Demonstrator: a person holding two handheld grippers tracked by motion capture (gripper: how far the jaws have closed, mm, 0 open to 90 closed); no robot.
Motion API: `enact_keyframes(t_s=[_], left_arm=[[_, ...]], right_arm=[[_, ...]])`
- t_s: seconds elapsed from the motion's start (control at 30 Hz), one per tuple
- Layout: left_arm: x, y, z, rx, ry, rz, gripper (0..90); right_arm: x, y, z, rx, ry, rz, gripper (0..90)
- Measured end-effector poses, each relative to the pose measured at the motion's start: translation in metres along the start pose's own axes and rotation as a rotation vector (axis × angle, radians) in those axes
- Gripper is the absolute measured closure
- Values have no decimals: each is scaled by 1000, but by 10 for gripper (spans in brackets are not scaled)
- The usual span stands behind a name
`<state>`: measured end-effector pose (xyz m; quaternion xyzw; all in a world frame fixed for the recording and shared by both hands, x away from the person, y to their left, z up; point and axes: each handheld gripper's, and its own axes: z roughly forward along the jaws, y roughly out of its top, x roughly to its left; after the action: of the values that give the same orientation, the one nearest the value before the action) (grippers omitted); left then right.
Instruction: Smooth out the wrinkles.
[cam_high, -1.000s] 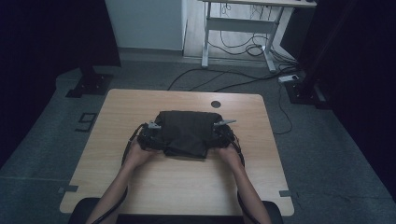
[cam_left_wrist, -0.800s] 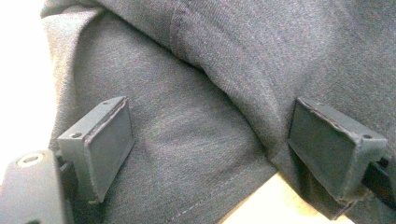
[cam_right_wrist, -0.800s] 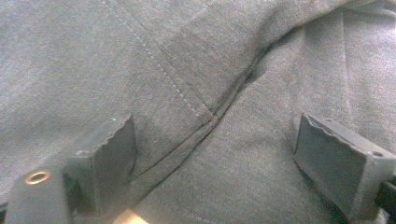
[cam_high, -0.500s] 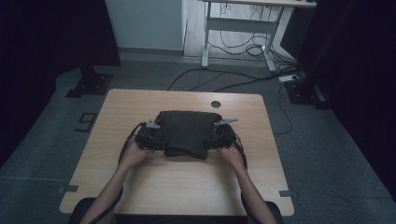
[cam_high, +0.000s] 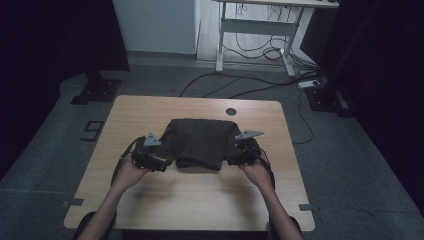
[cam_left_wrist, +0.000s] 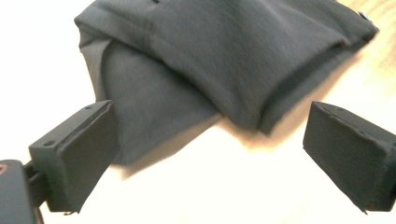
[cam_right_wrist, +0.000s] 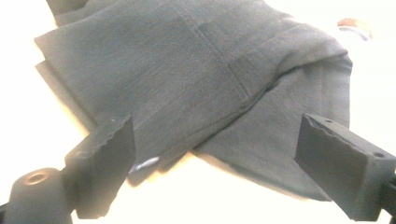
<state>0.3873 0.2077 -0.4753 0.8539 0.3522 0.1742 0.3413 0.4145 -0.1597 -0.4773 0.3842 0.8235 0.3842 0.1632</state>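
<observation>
The table (cam_high: 150, 200) is seen from high above its near edge, looking forward and down toward 12 o'clock, from far off. The folded dark garment (cam_high: 200, 142) is viewed close up along the left gripper (cam_left_wrist: 210, 154) and, from the opposite side, along the right gripper (cam_right_wrist: 215, 163). The garment is shared by all three views.

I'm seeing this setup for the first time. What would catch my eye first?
A dark folded garment lies in the middle of the wooden table. The left gripper and right gripper flank its near corners, jaws open, holding nothing. A round hole sits in the tabletop beyond the garment.
</observation>
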Motion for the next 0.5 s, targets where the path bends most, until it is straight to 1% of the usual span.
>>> enact_keyframes(t_s=[0.13,0.23,0.37,0.5], left_arm=[[-2,-16,-11,-8,8,-13,20],[-2,-31,-15,-4,18,-25,3],[-1,-51,-13,6,19,-56,0],[-2,-71,-5,28,7,-85,0]], right_arm=[[4,-10,-15,-11,-10,-11,69],[6,-22,-23,-4,-26,-14,44],[4,-42,-31,10,-49,2,20],[0,-63,-35,20,-71,41,0]])
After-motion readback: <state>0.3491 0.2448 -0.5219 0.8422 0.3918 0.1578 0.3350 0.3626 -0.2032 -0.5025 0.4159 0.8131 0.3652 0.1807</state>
